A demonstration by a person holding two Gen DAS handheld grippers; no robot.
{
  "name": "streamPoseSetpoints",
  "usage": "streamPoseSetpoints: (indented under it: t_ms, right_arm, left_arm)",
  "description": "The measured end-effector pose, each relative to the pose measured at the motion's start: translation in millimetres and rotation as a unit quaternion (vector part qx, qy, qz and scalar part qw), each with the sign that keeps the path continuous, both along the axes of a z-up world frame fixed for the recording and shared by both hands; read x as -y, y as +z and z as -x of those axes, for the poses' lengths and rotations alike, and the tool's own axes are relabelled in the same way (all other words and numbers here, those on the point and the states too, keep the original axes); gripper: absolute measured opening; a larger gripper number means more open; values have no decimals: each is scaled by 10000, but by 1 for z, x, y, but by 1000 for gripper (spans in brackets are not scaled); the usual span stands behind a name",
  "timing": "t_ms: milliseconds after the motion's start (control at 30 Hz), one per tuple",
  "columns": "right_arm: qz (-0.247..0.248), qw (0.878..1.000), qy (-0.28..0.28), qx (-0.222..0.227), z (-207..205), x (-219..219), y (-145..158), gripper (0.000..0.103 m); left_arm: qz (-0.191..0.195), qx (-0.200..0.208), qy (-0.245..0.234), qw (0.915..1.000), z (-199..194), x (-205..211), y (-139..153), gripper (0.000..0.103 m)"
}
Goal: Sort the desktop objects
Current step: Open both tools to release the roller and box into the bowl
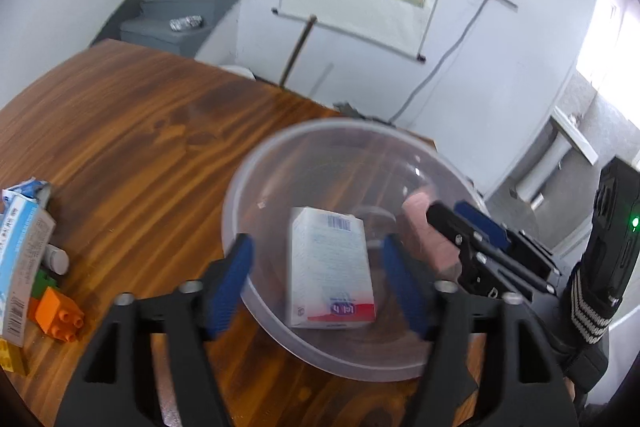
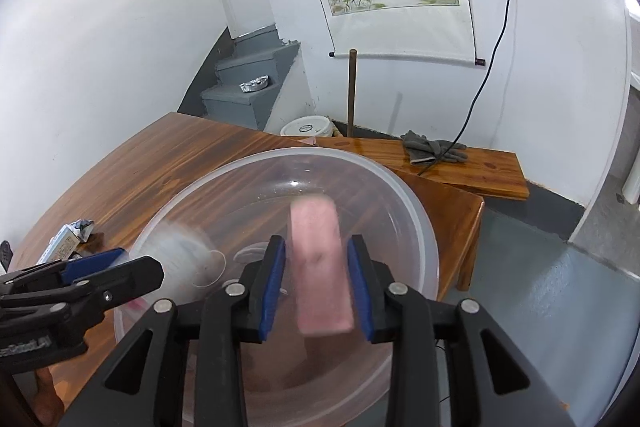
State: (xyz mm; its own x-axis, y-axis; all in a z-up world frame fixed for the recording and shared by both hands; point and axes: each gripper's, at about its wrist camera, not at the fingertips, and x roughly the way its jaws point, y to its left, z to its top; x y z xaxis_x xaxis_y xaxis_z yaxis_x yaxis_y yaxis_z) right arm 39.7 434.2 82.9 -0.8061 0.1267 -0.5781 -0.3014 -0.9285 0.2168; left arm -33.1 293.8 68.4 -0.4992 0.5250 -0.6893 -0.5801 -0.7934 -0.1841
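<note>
White box (image 1: 332, 269) w/ barcode + red stripe sits between the left gripper (image 1: 320, 279) pads but clear of both, blurred, over/inside the clear plastic bowl (image 1: 240, 187); can't tell if it's touching the bottom yet. L jaws wide apart, holding nothing. Pink block (image 2: 322, 267) is between the right gripper (image 2: 316, 287) pads over the same bowl, also blurred; thin gaps show on both sides, so R jaws look part open and grip looks let go, tho contact at one pad can't be ruled out.

Step, as I read it: drop-off, both items being released into the bowl at once.

Bowl stands on wooden table (image 1: 120, 115), near its far corner. Still unsorted at the table's left: blue-white carton (image 1: 20, 247), orange brick (image 1: 58, 313), green brick (image 1: 42, 283), yellow brick (image 1: 10, 357), a small white cylinder (image 1: 56, 259).

Next prob needs: pull both grippers back + up clear of the rim w/o knocking the bowl, then L to the pile at left, jaws staying wide for the carton.
</note>
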Motion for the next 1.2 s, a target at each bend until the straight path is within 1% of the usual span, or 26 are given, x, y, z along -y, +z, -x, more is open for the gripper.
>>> streamPoseSetpoints:
  t_ms: [100, 233, 367, 500, 700, 933, 1067, 1200]
  right_arm:
    - [-53, 10000, -50, -48, -3, 3, 3, 48]
    - [-42, 10000, -40, -56, -5, 6, 4, 48]
    - [-75, 10000, 10, -63, -8, 12, 6, 48]
    - [-73, 9999, 58, -69, -10, 17, 8, 48]
    - [-69, 9997, 199, -121, -11, 27, 13, 48]
    - [-68, 9987, 475, -190, -12, 49, 19, 55]
    - [-90, 9977, 627, -240, -14, 63, 23, 58]
    - [-77, 9959, 863, -260, -12, 80, 26, 60]
  left_arm:
    - [-80, -149, 55, 9998, -3, 6, 7, 77]
    - [-30, -241, 201, 9995, -3, 9, 11, 77]
    - [0, -194, 286, 9994, 0, 12, 12, 77]
    - [84, -243, 395, 9989, 4, 15, 13, 77]
    - [79, -200, 572, 9981, 8, 28, 16, 78]
    - [253, -386, 801, 9957, 10, 52, 21, 78]
    - [257, -339, 984, 9942, 15, 74, 21, 78]
    - [237, -241, 1195, 9923, 22, 99, 21, 78]
